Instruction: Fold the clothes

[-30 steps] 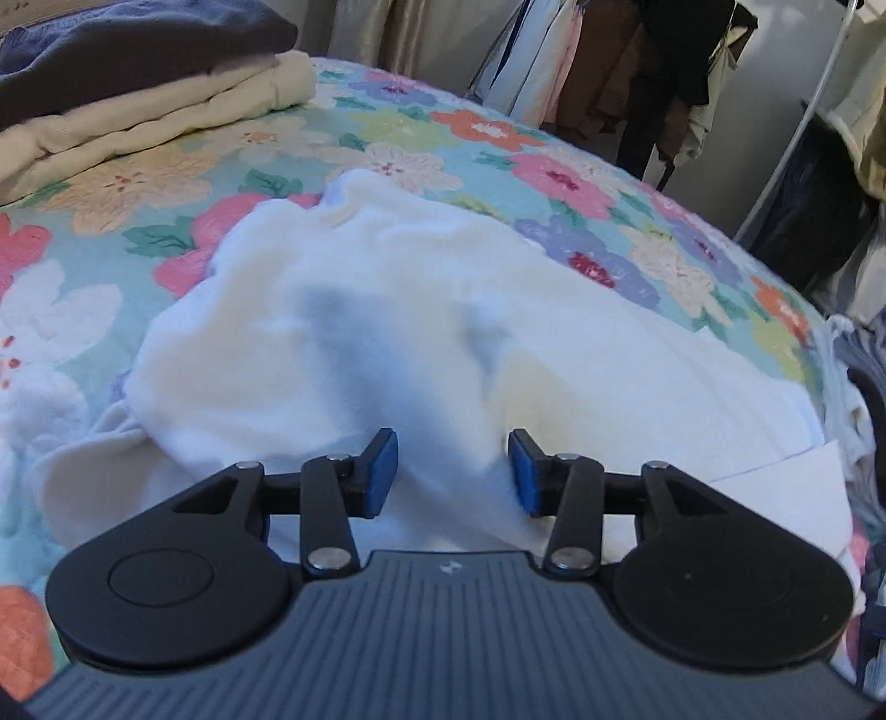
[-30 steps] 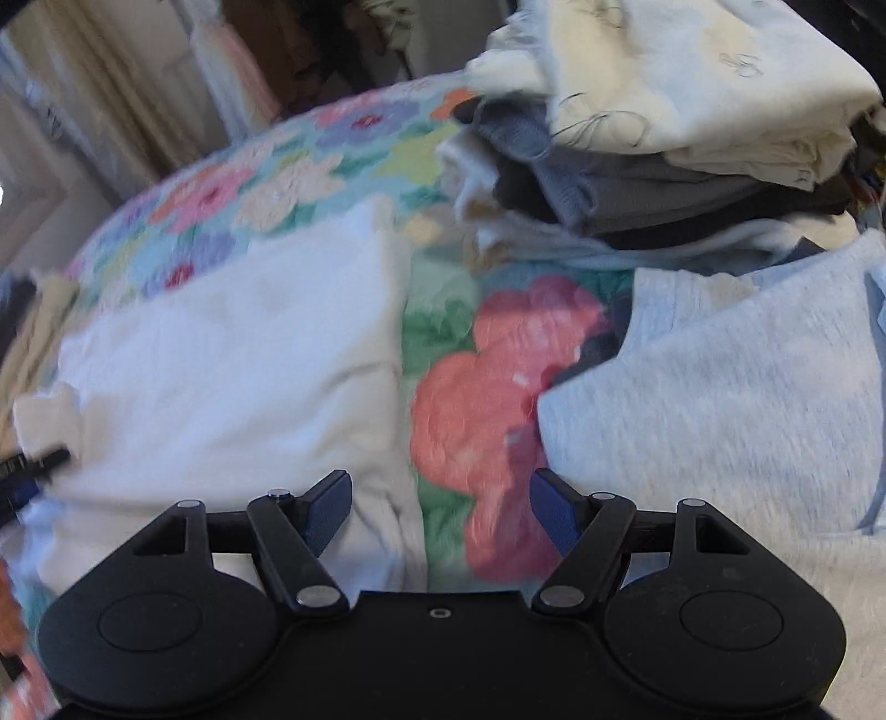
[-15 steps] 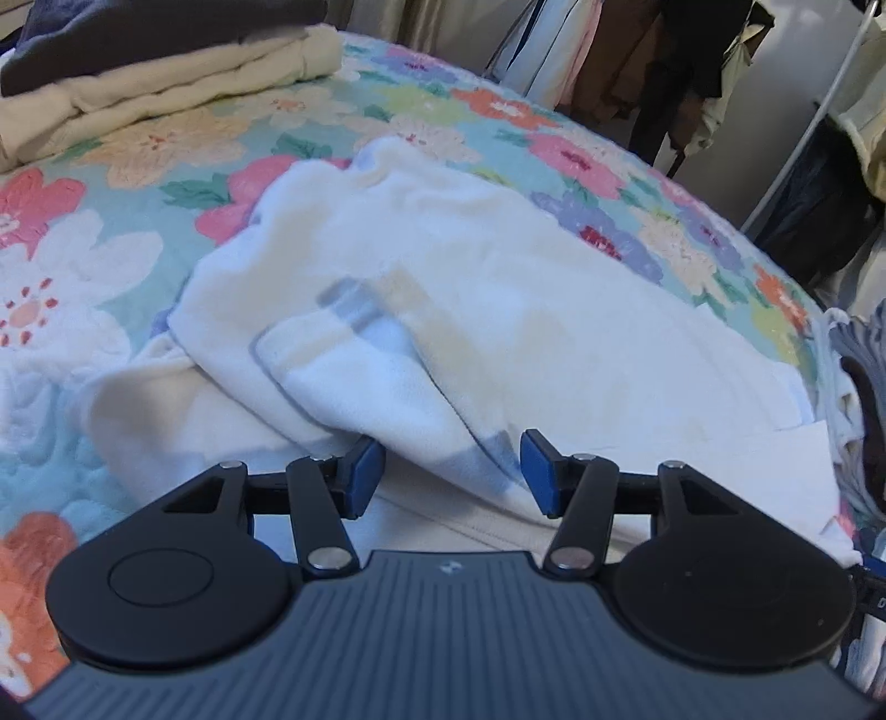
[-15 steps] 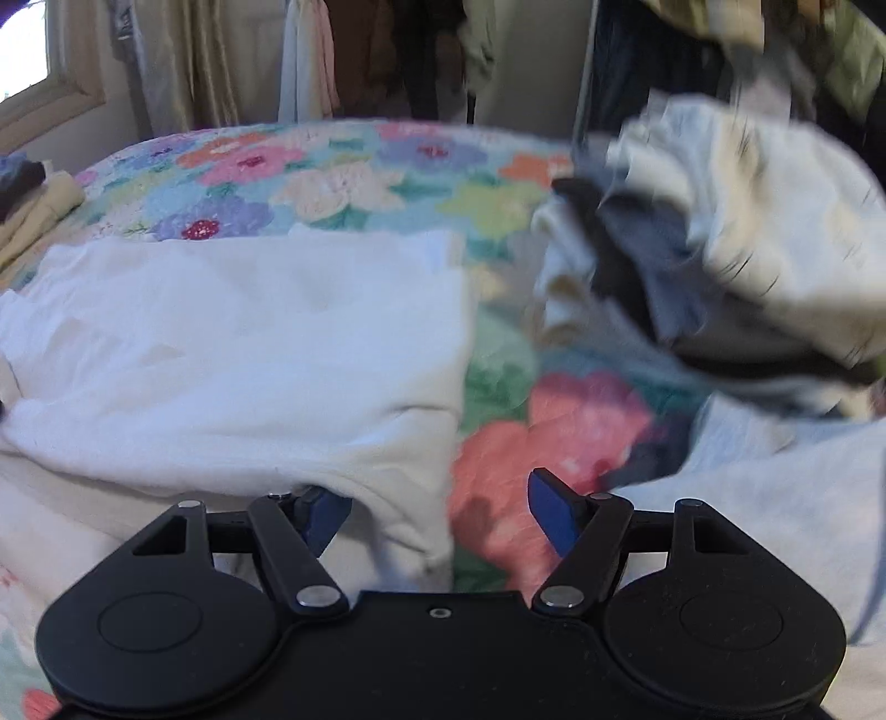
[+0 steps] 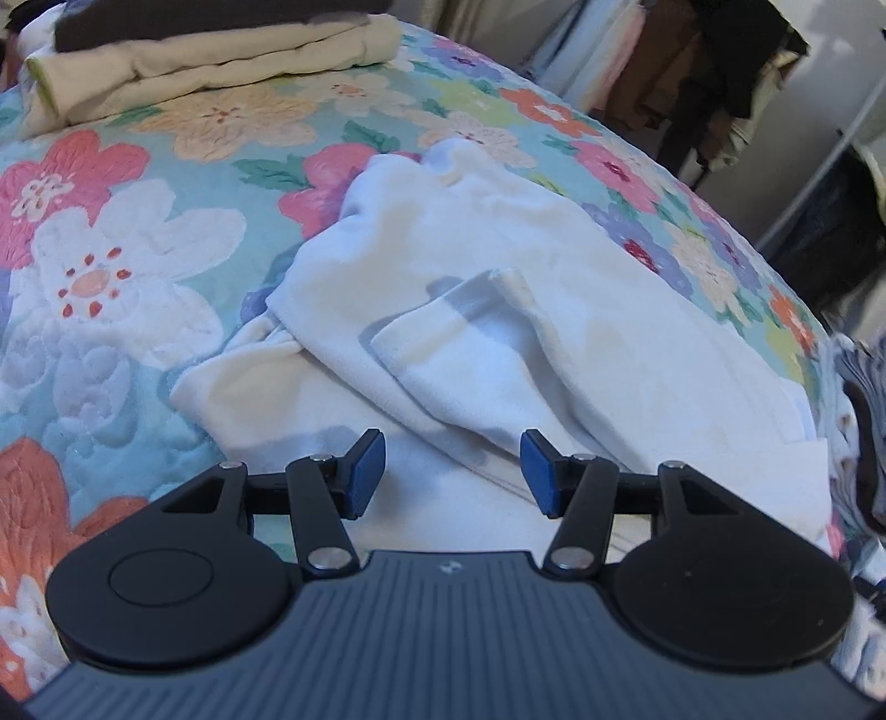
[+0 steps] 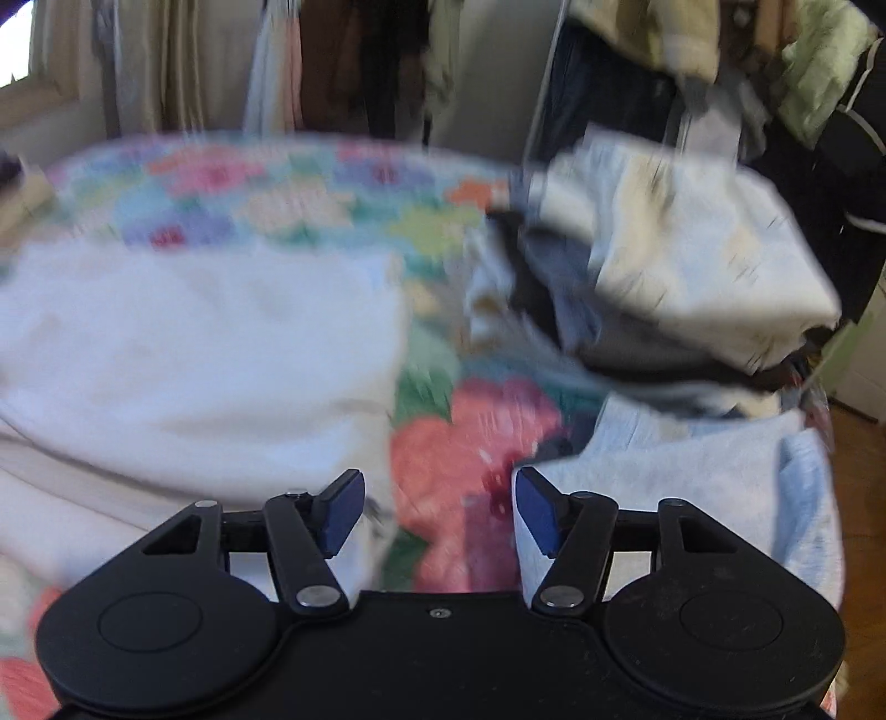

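Observation:
A white garment (image 5: 498,310) lies partly folded on the floral bedspread (image 5: 122,232), with a sleeve (image 5: 443,343) laid over its body. My left gripper (image 5: 453,472) is open and empty, just above the garment's near edge. In the blurred right wrist view the same white garment (image 6: 210,343) lies at the left. My right gripper (image 6: 440,512) is open and empty, over the bedspread (image 6: 465,432) between the white garment and a light blue garment (image 6: 692,459).
Folded cream and dark clothes (image 5: 210,50) are stacked at the far left of the bed. A heap of unfolded clothes (image 6: 664,277) sits at the right. Hanging clothes (image 6: 343,61) line the wall behind the bed.
The left gripper has drawn back and opened wider, leaving the sleeve lying folded over the garment. The right gripper has swung up and to the right, away from the white garment's edge.

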`<state>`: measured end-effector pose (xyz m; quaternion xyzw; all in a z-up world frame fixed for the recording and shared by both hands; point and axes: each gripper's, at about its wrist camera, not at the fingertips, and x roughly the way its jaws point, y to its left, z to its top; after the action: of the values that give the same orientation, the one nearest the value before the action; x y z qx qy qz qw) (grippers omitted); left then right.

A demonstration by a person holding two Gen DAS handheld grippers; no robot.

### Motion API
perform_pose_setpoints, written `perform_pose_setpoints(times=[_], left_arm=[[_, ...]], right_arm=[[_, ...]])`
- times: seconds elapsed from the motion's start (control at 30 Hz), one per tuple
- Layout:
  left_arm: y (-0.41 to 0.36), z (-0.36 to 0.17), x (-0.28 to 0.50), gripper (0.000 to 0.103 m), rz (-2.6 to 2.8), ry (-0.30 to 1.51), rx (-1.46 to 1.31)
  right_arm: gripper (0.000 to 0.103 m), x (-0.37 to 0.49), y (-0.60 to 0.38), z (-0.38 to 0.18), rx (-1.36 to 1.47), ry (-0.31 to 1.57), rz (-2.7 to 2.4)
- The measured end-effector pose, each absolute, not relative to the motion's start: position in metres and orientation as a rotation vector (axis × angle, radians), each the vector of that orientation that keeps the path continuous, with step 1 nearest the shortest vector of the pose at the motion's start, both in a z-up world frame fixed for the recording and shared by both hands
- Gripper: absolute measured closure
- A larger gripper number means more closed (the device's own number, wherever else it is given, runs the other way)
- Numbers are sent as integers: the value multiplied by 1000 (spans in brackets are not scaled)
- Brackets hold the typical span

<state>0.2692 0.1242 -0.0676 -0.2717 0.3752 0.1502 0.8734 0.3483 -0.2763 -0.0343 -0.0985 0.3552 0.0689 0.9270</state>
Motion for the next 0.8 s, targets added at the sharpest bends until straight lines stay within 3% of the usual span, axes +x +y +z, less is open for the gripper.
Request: perform_pose_setpoints(times=[0.1,0.5,0.63,0.7,0.77,0.8], left_arm=[[119,-56,270,52,269,762,-513],[119,-61,340,50,292,838,-564],[114,-67,355,38,298,864,-535],[111,-69,360,39,310,869,-527],[108,-69,362,43,318,865,-505],[105,-68,362,65,319,863,-488]], right_arm=[[28,330,-268,-23,-149,617,283],[28,341,-184,-48,-405,519,544],[28,343,-183,-50,-371,566,595],[28,340,-181,-50,-381,563,610],[28,336,-179,-51,-398,559,620],[28,336,-178,-52,-398,565,626]])
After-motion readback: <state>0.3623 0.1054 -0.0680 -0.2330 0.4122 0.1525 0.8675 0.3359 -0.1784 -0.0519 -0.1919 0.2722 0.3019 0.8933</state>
